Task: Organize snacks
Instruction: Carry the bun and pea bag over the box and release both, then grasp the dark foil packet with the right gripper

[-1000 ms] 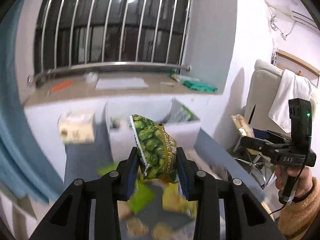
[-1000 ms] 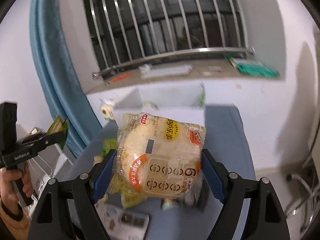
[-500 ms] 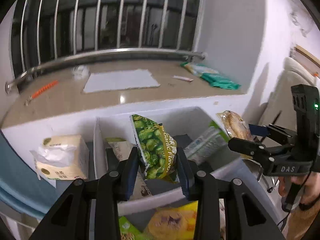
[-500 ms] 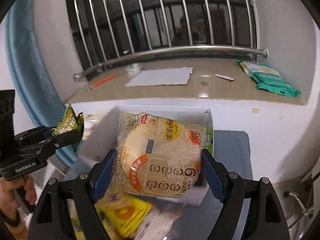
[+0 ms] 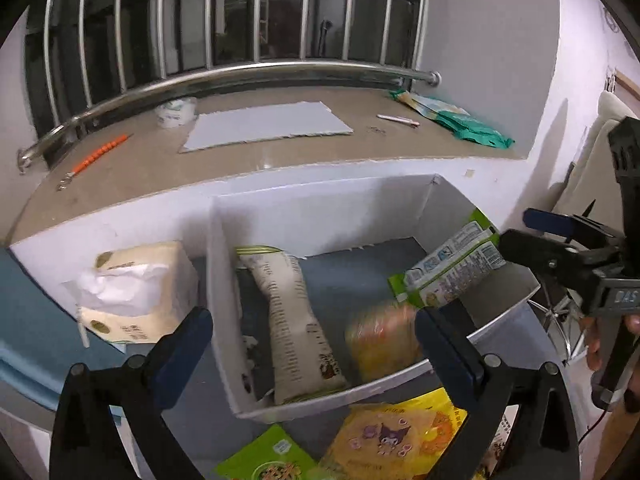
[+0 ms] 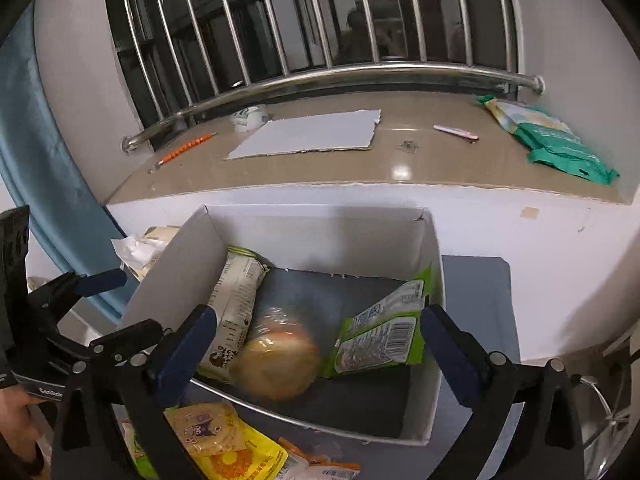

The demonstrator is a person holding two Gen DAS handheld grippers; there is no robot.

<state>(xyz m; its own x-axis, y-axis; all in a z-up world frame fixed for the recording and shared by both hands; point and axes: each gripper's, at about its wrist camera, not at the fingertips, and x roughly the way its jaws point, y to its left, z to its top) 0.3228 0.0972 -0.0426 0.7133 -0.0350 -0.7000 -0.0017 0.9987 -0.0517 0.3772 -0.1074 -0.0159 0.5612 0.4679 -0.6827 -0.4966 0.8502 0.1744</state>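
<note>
You were at the drop-off step: your left gripper (image 5: 312, 336) and right gripper (image 6: 318, 336) both hung spread wide and empty over the white box (image 6: 434, 248). Inside the box lay the round bread packet (image 6: 276, 364), between a tall white bag (image 6: 236, 308) and a green pouch (image 6: 380, 340). Next, you probably needed to reach for the yellow packet (image 6: 224, 448) just in front of the box.

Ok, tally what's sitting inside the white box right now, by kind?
Inside the white box:
Tall white packet leaning at the left wall: 1
Round bun in clear wrap, blurred: 1
Green-and-white packet at the right wall: 1
Total: 3
The green pea bag is not visible in either view.
</note>
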